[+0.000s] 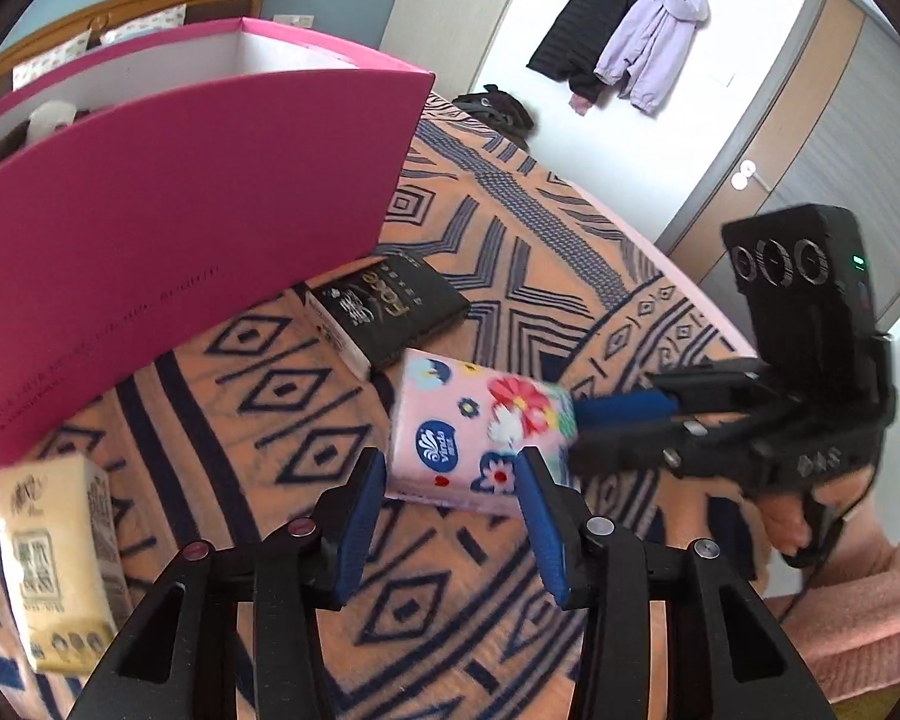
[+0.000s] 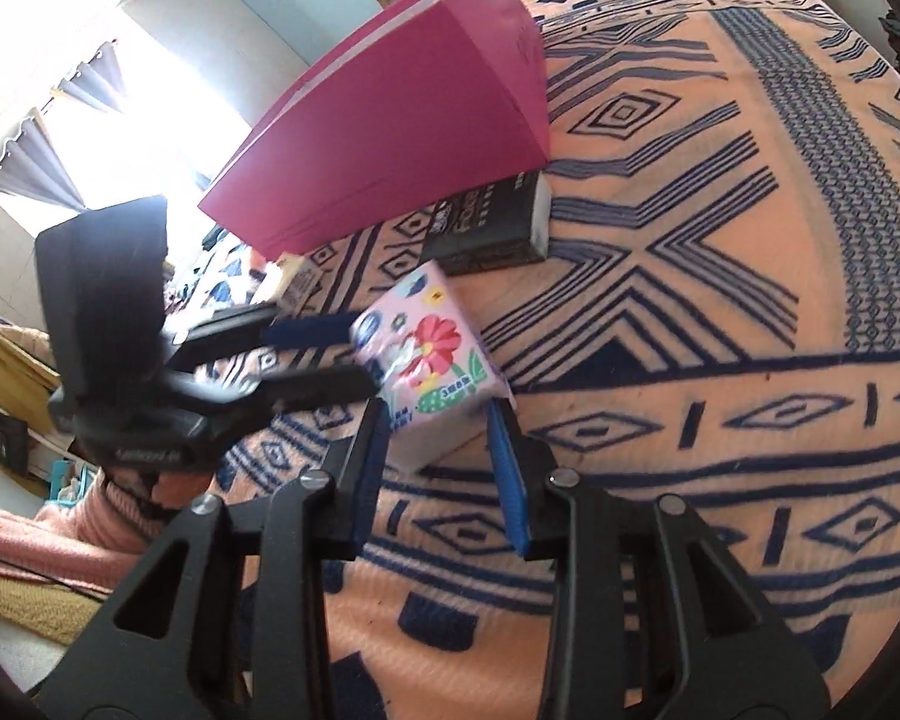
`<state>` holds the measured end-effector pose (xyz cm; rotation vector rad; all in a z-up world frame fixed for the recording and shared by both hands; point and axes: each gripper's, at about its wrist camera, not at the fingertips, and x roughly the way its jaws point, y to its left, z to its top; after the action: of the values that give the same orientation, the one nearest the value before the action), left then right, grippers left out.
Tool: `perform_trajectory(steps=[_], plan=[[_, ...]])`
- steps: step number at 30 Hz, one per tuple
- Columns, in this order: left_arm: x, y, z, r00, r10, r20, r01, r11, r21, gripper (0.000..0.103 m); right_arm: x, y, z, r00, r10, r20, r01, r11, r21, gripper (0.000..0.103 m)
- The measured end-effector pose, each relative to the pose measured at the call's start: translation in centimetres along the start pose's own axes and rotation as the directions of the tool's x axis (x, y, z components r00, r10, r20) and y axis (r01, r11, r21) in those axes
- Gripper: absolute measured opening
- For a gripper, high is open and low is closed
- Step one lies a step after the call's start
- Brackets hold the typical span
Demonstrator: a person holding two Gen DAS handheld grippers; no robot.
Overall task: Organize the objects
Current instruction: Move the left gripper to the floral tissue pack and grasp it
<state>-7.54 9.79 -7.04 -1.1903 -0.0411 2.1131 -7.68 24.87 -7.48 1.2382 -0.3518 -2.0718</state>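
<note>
Left wrist view: our left gripper (image 1: 450, 480) has jaws open around the floral tissue pack (image 1: 480, 429) on the bed (image 1: 570, 252); the yellow pack (image 1: 54, 558) and black pack (image 1: 390, 306) lie outside the pink box (image 1: 180, 228)

Right wrist view: our right gripper (image 2: 438, 426), jaws open, empty, near the same pack; most sorting seems left

Floral tissue pack (image 1: 480, 426) between open left gripper (image 1: 450, 474) fingers (image 1: 363, 516), right gripper (image 1: 576, 420) beside it

left wrist view: rides the left gripper (image 1: 450, 480), looks low and close across the bed blanket (image 1: 510, 252) toward the wall and door.
right wrist view: rides the right gripper (image 2: 435, 429), faces the window side, equally near.
shared: floral tissue pack (image 1: 474, 429), pink box (image 1: 198, 204), black pack (image 1: 390, 306), each other's gripper.
</note>
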Motion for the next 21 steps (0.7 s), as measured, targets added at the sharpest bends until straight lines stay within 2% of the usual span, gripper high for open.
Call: perform_trajectory(steps=[5, 8, 15, 21], plan=[[0.0, -0.5, -1.6, 0.999, -0.036, -0.015, 0.036, 0.999, -0.030, 0.045, 0.6, 0.3, 0.7, 1.000, -0.005, 0.005, 0.006, 1.000, -0.023, 0.037], [-0.4, -1.0, -2.2, 0.999, -0.030, -0.011, 0.030, 0.999, -0.029, 0.045, 1.4, 1.1, 1.1, 0.998, -0.057, 0.006, 0.057, 0.996, -0.074, 0.038], [-0.9, 0.7, -1.7, 1.000, -0.011, 0.016, 0.013, 0.993, -0.116, 0.045, 1.0, 0.6, 1.2, 0.999, -0.033, 0.031, 0.035, 0.998, -0.048, 0.038], [-0.1, 1.2, -1.3, 1.000, -0.022, 0.014, 0.024, 0.987, -0.162, 0.045, 1.1, 0.4, 1.4, 0.999, -0.029, 0.037, 0.030, 0.999, -0.036, 0.038]])
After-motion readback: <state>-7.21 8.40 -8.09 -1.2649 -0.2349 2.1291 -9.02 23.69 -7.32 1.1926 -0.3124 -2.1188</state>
